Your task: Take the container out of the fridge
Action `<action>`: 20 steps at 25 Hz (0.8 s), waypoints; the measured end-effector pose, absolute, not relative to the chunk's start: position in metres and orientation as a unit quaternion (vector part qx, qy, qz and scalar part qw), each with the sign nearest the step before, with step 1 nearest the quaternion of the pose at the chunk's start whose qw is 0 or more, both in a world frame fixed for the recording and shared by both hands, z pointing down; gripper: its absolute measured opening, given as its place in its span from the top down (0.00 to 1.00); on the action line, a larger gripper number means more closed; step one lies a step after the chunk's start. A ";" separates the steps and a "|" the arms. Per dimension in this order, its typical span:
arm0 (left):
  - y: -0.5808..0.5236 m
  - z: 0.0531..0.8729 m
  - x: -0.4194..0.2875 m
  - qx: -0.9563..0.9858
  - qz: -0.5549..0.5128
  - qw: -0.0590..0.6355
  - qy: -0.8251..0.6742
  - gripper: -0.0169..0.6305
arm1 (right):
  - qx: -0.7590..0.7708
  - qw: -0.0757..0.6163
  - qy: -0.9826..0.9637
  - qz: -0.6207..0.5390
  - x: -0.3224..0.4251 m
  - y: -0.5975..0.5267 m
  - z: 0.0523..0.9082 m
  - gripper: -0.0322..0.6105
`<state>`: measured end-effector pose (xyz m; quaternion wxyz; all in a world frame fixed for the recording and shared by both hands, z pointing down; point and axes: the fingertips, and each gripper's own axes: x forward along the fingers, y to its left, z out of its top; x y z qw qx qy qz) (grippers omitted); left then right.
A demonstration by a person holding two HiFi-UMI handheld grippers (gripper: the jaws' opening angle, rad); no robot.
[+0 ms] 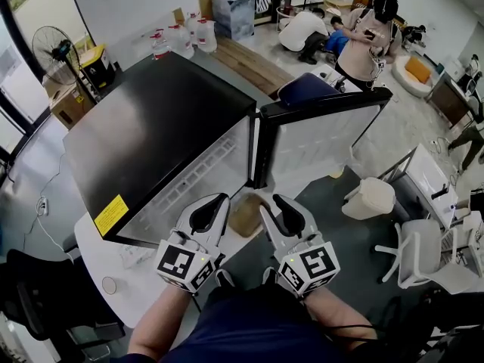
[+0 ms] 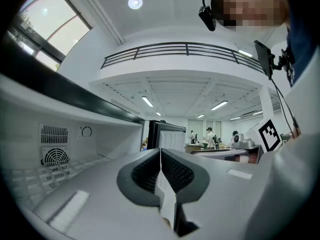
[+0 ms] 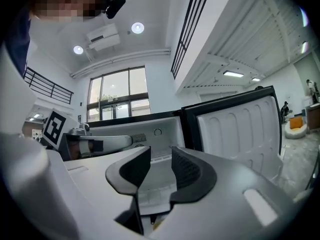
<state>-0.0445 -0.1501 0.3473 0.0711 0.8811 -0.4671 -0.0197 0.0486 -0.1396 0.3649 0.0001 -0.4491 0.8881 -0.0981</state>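
White table carries the black fridge, door swung open. Small round disc sits near the table's front edge. On the grey floor to the right: white lidded bin, white chair. Far back on the floor: water jugs, standing fan.

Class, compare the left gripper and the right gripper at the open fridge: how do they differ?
The left gripper has jaws pressed together; the right gripper has jaws standing apart. The left gripper is nearer the fridge body, the right gripper nearer its open door. Both are empty and carry a marker cube.
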 end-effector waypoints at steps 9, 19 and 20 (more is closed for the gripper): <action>-0.151 0.324 -0.046 0.876 -0.019 0.001 -0.481 0.97 | -0.460 -0.013 0.887 -0.035 0.048 -0.135 0.348 0.84; -0.144 0.344 -0.040 0.878 0.005 0.028 -0.478 0.97 | -0.465 -0.031 0.885 -0.018 0.050 -0.134 0.354 0.94; -0.145 0.343 -0.040 0.877 0.006 0.030 -0.479 0.97 | -0.464 -0.031 0.885 -0.015 0.049 -0.134 0.353 0.94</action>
